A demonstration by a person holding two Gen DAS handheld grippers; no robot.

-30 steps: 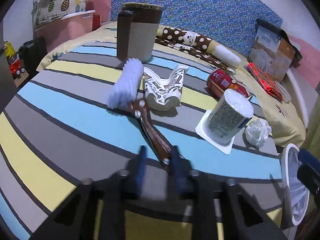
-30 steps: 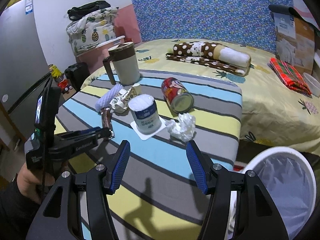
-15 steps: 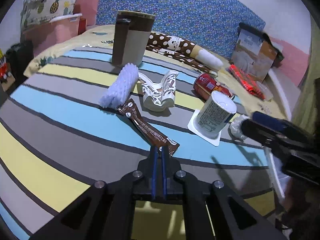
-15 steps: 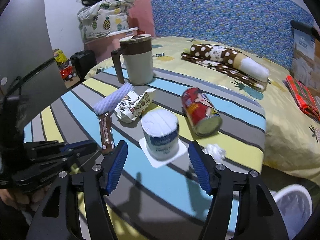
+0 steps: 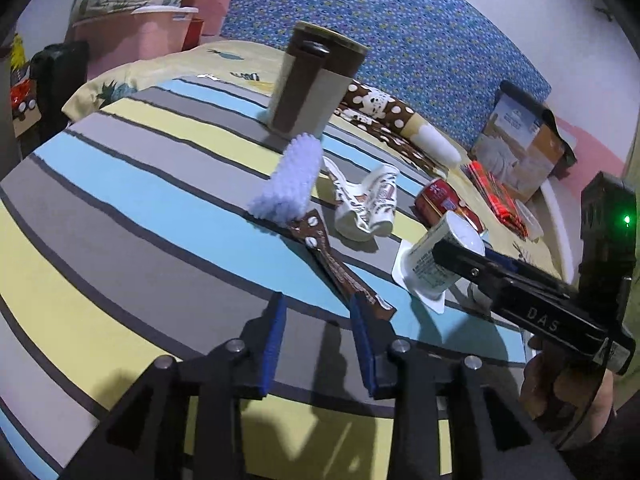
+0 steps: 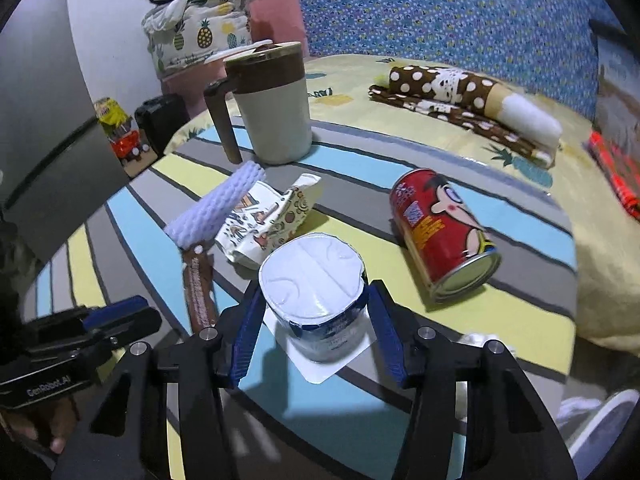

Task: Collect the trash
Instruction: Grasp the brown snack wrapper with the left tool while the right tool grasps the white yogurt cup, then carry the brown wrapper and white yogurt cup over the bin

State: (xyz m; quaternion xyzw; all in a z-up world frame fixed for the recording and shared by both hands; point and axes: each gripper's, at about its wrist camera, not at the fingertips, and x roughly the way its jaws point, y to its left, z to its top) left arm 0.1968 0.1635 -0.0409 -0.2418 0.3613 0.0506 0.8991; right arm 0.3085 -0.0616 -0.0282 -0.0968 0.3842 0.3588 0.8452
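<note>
In the left wrist view, the left gripper is just opening its jaws, partly spread, beside the brown snack wrapper lying on the striped table, holding nothing. In the right wrist view, the right gripper is closing its jaws around the upturned yogurt cup, pads not yet pressing; next it needs to squeeze and lift.

Both grippers are showing matte black angular frames with blue ribbed fingers and silver screws. The right gripper, seen from the side, is bearing "DAS" lettering and glowing with a green light; the left gripper is bearing "GenRobot.AI" lettering.
</note>
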